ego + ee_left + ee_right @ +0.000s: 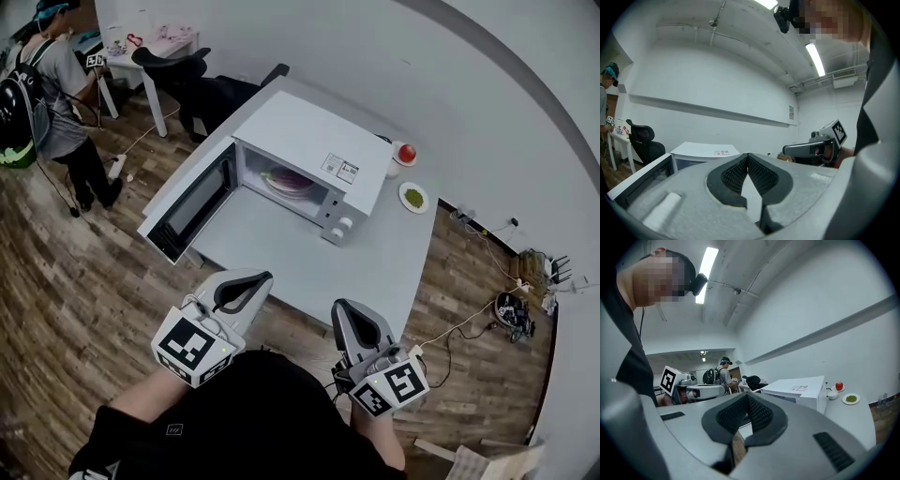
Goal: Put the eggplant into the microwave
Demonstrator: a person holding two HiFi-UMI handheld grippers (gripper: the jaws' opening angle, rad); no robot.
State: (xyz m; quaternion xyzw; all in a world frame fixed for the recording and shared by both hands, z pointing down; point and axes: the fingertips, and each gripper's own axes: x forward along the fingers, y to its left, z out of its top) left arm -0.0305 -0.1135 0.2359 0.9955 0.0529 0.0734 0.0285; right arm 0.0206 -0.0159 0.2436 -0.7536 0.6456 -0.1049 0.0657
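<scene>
The left hand-held gripper (255, 278) and right hand-held gripper (345, 314) are held pressed together and empty, since the eggplant (291, 180) is judged already seated inside the open microwave (309, 141) ahead of them.

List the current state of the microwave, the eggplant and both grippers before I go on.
White box-shaped microwave: door wide open.
Purple eggplant: inside the microwave, on a plate.
Left gripper: jaws shut, empty.
Right gripper: jaws shut, empty.
</scene>
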